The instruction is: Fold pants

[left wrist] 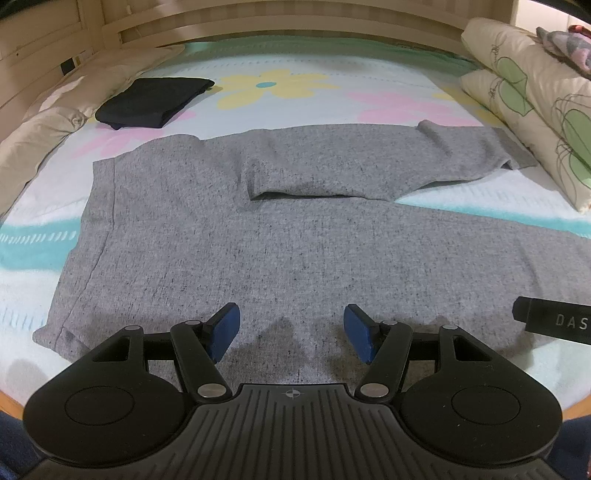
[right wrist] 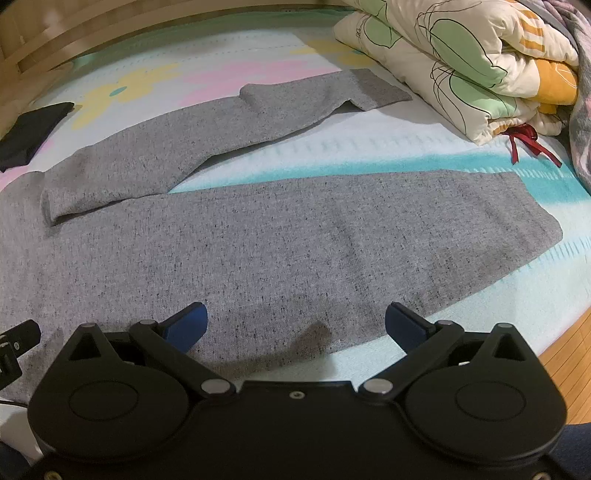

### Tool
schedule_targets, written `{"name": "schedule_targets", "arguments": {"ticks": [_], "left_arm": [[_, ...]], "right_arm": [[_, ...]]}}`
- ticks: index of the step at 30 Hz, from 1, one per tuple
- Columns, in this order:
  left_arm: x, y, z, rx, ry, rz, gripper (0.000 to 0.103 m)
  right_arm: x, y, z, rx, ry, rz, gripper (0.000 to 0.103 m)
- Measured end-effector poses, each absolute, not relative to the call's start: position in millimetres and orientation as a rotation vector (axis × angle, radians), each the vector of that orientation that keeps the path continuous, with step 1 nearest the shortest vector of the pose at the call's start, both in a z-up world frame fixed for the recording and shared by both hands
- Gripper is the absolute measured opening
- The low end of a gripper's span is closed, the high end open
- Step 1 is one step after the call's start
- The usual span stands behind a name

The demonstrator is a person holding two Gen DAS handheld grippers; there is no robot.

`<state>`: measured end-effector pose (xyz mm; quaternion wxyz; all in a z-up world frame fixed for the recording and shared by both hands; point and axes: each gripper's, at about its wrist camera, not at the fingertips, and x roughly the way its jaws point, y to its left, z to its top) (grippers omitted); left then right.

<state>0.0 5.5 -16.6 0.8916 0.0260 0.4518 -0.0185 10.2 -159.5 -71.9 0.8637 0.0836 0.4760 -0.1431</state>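
Grey speckled pants (left wrist: pixel 229 229) lie flat on the bed, waistband at the left, both legs running right. The far leg (right wrist: pixel 207 129) angles away and its cuff (right wrist: pixel 380 90) lies near the quilt; the near leg (right wrist: pixel 332 229) lies straight. My left gripper (left wrist: pixel 291 334) is open and empty, just above the near edge of the pants' hip area. My right gripper (right wrist: pixel 295 326) is open and empty above the near edge of the near leg. The right gripper's side shows at the right edge of the left wrist view (left wrist: pixel 554 321).
A folded black garment (left wrist: pixel 153 101) lies on the flowered sheet (left wrist: pixel 280 86) at the far left. A rolled cream quilt (right wrist: pixel 461 62) with a red ribbon (right wrist: pixel 528 142) sits at the right. A beige pillow (left wrist: pixel 48 122) and wooden headboard (left wrist: pixel 258 22) bound the far side. The bed's wooden edge (right wrist: pixel 569 343) is near right.
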Motion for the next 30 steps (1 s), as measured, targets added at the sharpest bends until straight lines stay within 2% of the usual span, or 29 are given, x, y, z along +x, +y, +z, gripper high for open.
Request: {"name": "schedule_targets", "arguments": {"ticks": [30], "left_arm": [[-0.2,6.0,-17.5,0.055,0.942,-0.039,0.061]], "right_arm": [[11.8,-156.3,-71.3,0.169,1.000,-0.296,0.102]]}}
